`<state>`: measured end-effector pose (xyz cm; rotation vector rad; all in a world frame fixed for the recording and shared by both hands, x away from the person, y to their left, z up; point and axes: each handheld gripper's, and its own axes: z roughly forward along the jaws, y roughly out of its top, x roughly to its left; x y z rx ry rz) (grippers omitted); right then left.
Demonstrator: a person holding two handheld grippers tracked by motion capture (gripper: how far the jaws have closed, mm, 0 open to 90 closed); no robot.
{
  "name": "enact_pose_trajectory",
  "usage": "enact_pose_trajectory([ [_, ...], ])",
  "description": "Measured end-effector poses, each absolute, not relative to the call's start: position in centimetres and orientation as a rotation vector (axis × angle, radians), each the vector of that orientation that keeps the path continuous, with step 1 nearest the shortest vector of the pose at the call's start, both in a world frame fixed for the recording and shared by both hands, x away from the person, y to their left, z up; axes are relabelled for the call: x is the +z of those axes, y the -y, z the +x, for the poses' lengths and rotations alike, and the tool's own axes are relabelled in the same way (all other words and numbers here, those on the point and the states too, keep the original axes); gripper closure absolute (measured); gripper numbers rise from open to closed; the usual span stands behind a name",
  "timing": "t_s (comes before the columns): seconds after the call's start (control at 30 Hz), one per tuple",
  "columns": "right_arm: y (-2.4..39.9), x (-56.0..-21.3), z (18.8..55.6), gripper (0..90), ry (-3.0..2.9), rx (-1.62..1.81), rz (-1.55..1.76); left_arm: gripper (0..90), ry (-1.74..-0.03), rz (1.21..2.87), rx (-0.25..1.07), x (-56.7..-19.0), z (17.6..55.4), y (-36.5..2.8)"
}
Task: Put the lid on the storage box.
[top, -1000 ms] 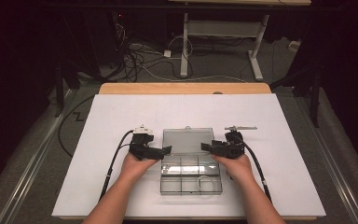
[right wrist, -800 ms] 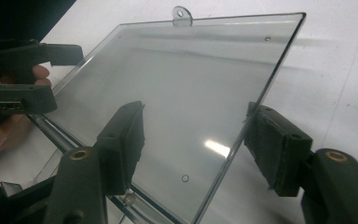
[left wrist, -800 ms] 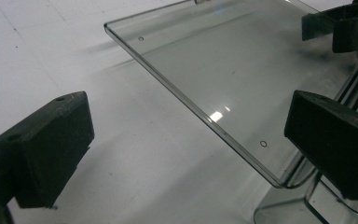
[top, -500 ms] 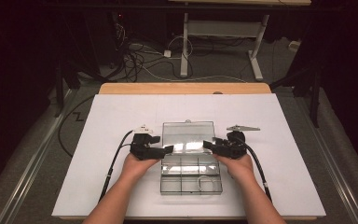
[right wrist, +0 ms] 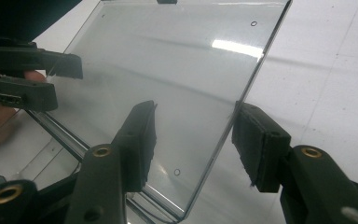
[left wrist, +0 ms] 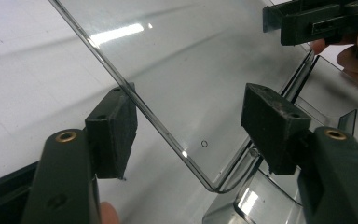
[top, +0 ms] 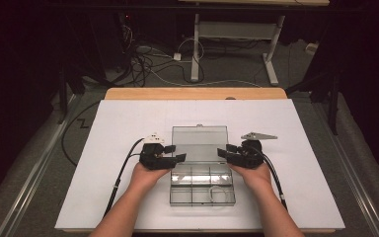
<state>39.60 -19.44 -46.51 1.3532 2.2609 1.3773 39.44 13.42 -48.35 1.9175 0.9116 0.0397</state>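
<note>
A clear plastic compartment box [top: 202,186] lies on the white table with its lid [top: 200,140] swung back. My left gripper [top: 175,153] is at the lid's left side, and the lid's edge [left wrist: 168,135] runs between its pads [left wrist: 114,133]. My right gripper [top: 223,150] is at the right side, with the lid's other edge [right wrist: 223,135] passing between its fingers [right wrist: 256,144]. Both pairs of jaws have just been closing on the thin lid, but gaps still show beside it. A thin white loop [top: 218,192] lies in a front compartment.
The white sheet [top: 103,187] covers the table, and a wooden strip [top: 192,94] runs along its far edge. Cables trail from both grippers toward the near edge. On the floor beyond are cords and a desk frame [top: 237,44].
Both grippers' jaws have narrowed around the lid's side edges. The hands have barely shifted, and the glare on the lid has changed.
</note>
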Motion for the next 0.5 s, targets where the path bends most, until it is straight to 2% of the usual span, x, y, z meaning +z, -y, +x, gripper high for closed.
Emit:
enact_pose_trajectory([
  [0.5,21.6,-45.1,37.7,58.0,-2.186,1.358,1.246,45.0,-0.893,1.925,0.095,-47.7,39.0,-13.7],
])
